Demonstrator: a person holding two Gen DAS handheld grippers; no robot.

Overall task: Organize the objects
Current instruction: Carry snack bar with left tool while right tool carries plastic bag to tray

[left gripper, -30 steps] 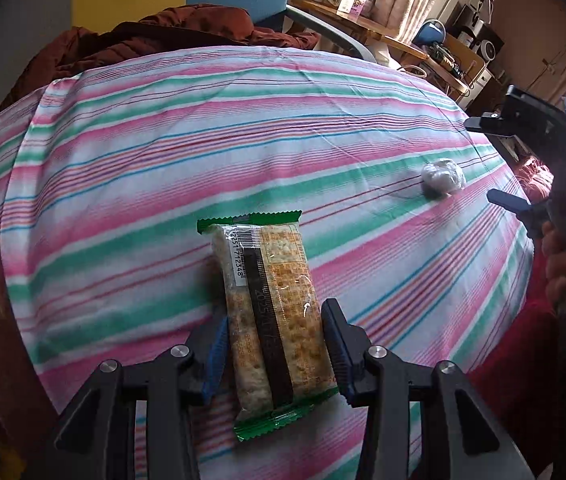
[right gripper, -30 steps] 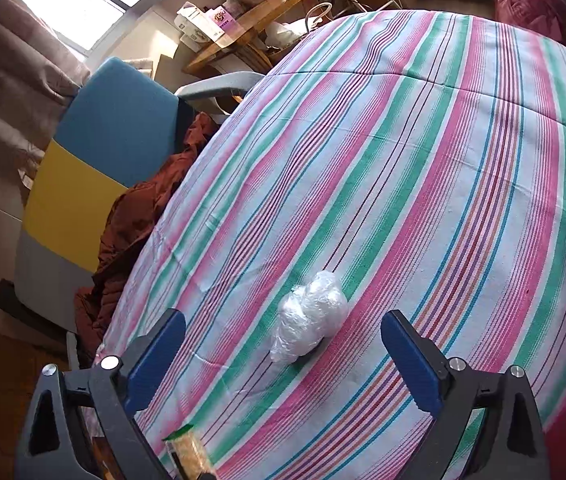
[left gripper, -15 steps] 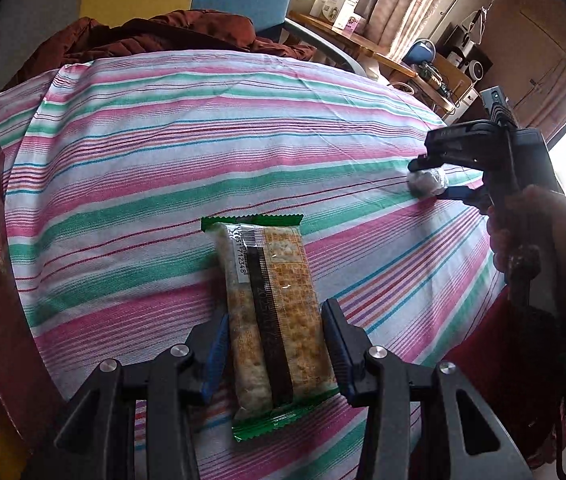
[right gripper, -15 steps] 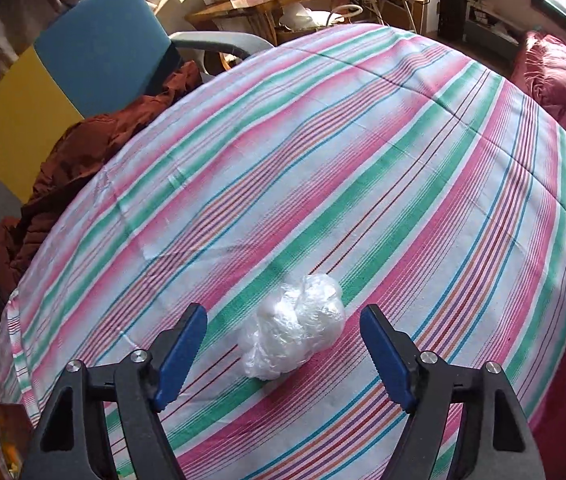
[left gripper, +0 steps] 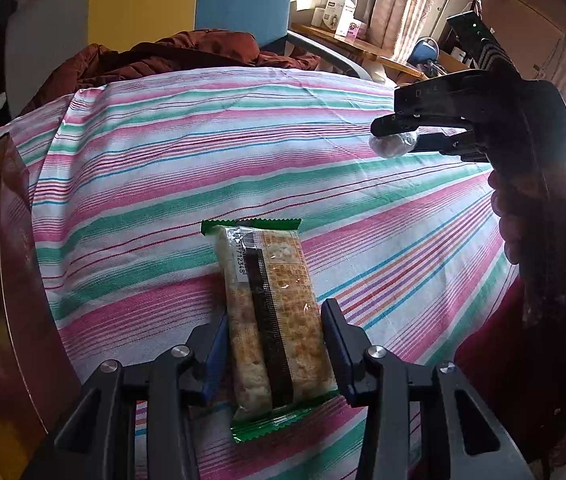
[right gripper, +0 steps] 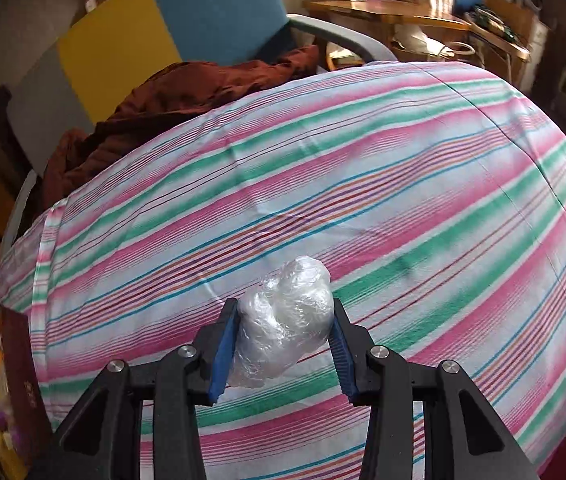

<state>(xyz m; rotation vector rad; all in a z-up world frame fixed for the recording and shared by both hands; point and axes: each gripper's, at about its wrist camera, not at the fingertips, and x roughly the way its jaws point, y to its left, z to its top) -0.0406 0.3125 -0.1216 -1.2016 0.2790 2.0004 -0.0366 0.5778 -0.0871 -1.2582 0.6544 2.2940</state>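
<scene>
My left gripper (left gripper: 275,344) is shut on a cracker packet (left gripper: 273,312) with green ends, held above the striped tablecloth (left gripper: 163,184). My right gripper (right gripper: 283,340) is shut on a crumpled clear plastic ball (right gripper: 287,320), lifted off the cloth. In the left wrist view the right gripper (left gripper: 397,136) holds the plastic ball (left gripper: 393,145) at the right, above the table.
A dark red box (left gripper: 11,280) with cartons inside stands at the table's left edge; it also shows in the right wrist view (right gripper: 15,376). A chair (left gripper: 203,0) with a brown jacket (left gripper: 179,56) is behind the table. A wooden desk (right gripper: 403,16) stands at the back right.
My right gripper closed on the plastic ball and lifted it, moving left. My left gripper kept hold of the cracker packet and shifted towards the box.
</scene>
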